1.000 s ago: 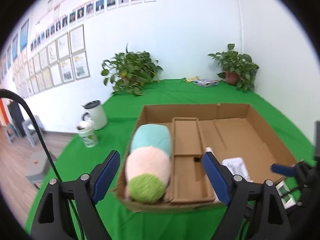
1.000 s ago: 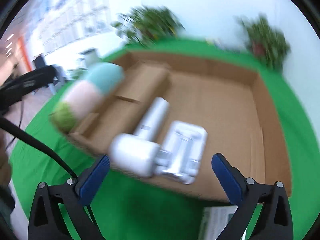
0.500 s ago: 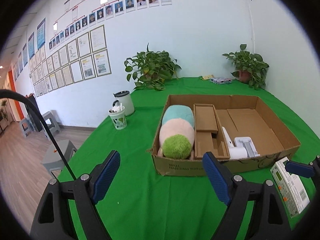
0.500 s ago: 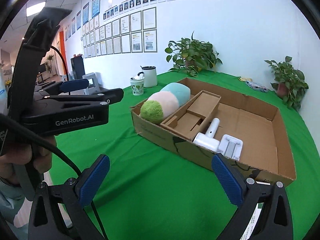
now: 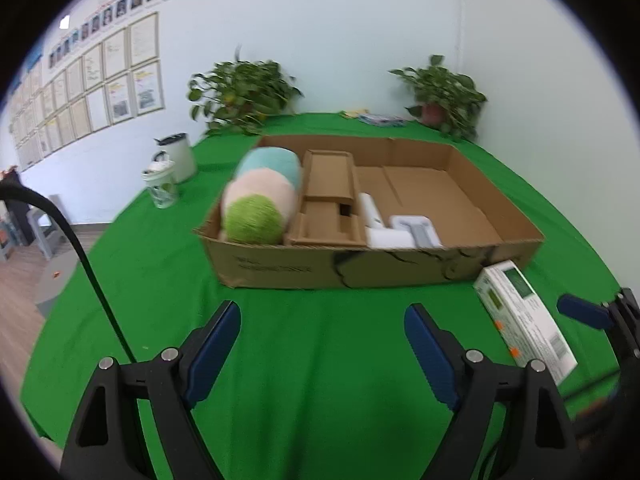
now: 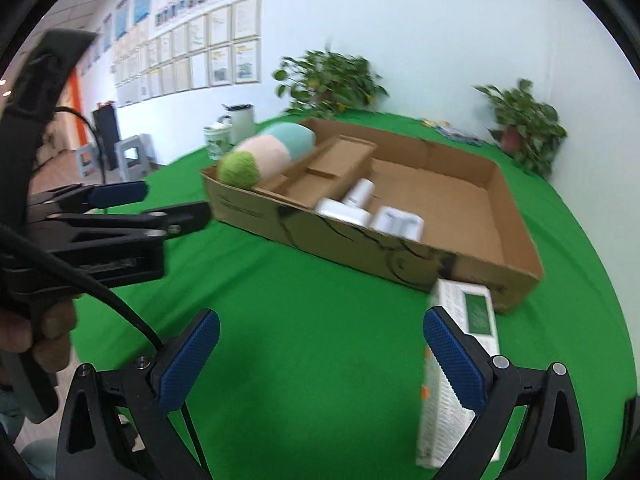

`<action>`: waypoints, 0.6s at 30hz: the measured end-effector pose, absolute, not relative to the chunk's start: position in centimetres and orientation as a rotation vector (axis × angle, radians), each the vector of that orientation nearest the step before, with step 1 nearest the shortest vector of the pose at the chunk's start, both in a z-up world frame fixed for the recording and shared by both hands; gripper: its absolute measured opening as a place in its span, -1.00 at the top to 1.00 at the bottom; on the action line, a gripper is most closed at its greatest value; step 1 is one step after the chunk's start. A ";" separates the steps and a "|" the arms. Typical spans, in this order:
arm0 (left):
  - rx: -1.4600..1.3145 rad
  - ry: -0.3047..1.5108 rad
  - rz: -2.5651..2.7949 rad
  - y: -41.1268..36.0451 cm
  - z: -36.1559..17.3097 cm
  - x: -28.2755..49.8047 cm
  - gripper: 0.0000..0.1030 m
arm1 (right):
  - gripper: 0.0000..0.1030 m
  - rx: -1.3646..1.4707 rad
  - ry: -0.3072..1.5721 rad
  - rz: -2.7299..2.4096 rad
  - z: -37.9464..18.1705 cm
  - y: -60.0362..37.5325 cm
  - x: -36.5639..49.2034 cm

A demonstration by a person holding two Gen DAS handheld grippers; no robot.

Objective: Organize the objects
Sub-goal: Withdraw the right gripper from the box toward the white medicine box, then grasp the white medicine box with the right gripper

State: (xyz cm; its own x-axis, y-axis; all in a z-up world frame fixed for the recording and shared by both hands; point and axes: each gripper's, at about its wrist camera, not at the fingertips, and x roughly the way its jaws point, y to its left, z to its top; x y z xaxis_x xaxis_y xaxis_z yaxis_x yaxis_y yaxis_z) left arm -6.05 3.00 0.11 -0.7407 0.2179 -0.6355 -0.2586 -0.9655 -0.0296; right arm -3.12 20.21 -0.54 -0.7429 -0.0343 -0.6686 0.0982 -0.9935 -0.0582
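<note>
Now both tongs, left tongs (image 5: 322,344) and right tongs (image 6: 320,350), hang released over the green tabletop (image 5: 320,360), near the cardboard box (image 5: 360,272); white carton (image 6: 460,360) lies right.

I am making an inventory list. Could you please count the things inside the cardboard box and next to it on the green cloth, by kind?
Plush toy: 1
Cardboard insert: 1
White devices: 2
White and green carton, outside the cardboard box: 1
Total: 5
</note>
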 end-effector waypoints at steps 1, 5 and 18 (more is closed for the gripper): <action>-0.989 0.091 2.681 3.5 -0.2 -6.0 -0.60 | -0.99 1.136 0.168 -2.907 -0.8 20.9 -3.2; -1.020 0.133 2.613 5.7 -1.5 -5.6 -0.58 | -0.99 1.235 0.170 -2.958 -1.6 23.8 -3.8; -1.115 0.116 2.525 7.2 -3.2 -5.3 -0.56 | -0.56 1.634 -0.090 -2.864 -8.9 30.6 -4.6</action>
State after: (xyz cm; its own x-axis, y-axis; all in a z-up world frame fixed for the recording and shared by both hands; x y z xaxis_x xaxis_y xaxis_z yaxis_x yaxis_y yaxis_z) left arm -5.26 7.19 -3.19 -0.6151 0.3055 -0.7268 -0.3706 -0.9257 -0.0754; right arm -4.64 30.64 -8.87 -0.4998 0.1087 -0.8593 -0.1624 -0.9863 -0.0303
